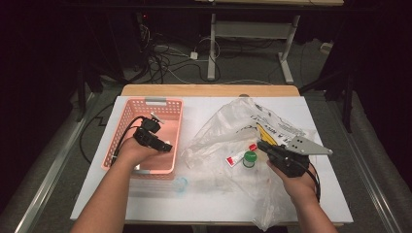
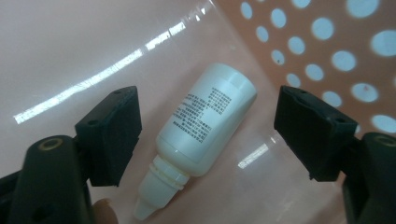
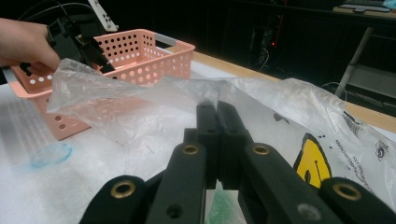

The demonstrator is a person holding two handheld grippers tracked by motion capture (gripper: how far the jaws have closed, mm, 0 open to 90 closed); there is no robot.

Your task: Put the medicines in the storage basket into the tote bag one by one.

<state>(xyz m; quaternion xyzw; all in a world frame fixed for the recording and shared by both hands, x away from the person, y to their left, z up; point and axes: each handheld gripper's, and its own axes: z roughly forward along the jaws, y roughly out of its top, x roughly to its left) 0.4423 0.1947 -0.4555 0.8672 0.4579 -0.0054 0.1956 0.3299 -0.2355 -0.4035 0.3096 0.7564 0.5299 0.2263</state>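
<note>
A small white dropper bottle point(image 2: 205, 121) lies on its side on the floor of the pink perforated basket point(image 2: 327, 46). My left gripper point(image 2: 208, 126) hangs open over it, one jaw on each side, not touching. From above, the left gripper point(image 1: 165, 146) reaches into the basket point(image 1: 127, 112) near its front right corner. My right gripper point(image 3: 217, 109) is shut on the rim of a clear plastic bag point(image 3: 140, 107) and holds the film raised. The high view shows the right gripper point(image 1: 261, 144) at the bag's point(image 1: 233, 121) middle.
Inside the bag lie a green-capped item point(image 1: 249, 158) and a red and white tube point(image 1: 237, 159). A small bluish clear cap point(image 1: 180, 183) sits on the white tabletop in front of the basket. The table's wooden far edge point(image 1: 209, 90) borders a dark floor with cables.
</note>
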